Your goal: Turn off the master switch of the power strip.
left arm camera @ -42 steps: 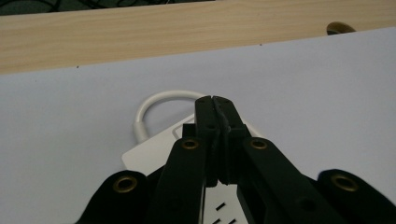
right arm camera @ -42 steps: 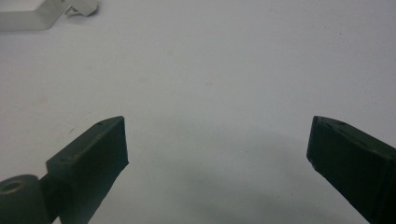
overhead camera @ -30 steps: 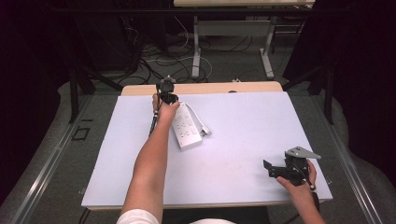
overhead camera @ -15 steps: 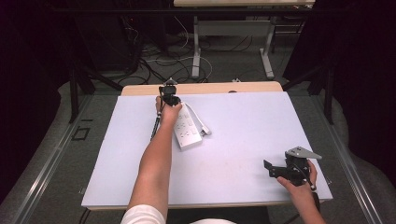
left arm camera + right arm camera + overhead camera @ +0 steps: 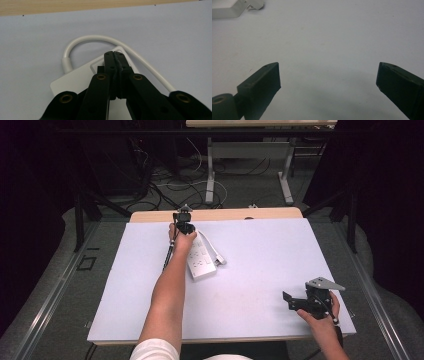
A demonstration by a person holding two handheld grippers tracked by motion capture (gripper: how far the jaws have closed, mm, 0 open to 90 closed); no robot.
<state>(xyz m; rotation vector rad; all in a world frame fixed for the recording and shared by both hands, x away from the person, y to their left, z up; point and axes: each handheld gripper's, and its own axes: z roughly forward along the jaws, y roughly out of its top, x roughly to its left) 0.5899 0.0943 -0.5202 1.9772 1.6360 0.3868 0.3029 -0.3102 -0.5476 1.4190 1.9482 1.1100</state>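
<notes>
Left gripper [image 5: 115, 53]: black jaws, matte, brass-coloured rivets at the joints. Jaws were pressed together, tips over the far end of a white power strip [image 5: 75, 77]; whether they touched it could not be told. Strip was smooth plastic, flat, rounded corners. Its cord [image 5: 100, 38], white and rubbery, looped out from a stubby collar left of the jaws, arched beyond the tips and ran back down on their right.

High view added the strip's [image 5: 201, 259] full length with its row of sockets, lying slantwise on the pale matte table [image 5: 260, 265], and the left hand [image 5: 182, 239] gripping the tool at the strip's far end.

Right gripper [image 5: 328, 80]: jaws spread wide, blunt wedge tips, bare table between them. A strip corner [image 5: 227, 10] lay well beyond the left jaw. High view showed this gripper [image 5: 292, 302] with its grey triangular plate, held in the right hand [image 5: 320, 320].
</notes>
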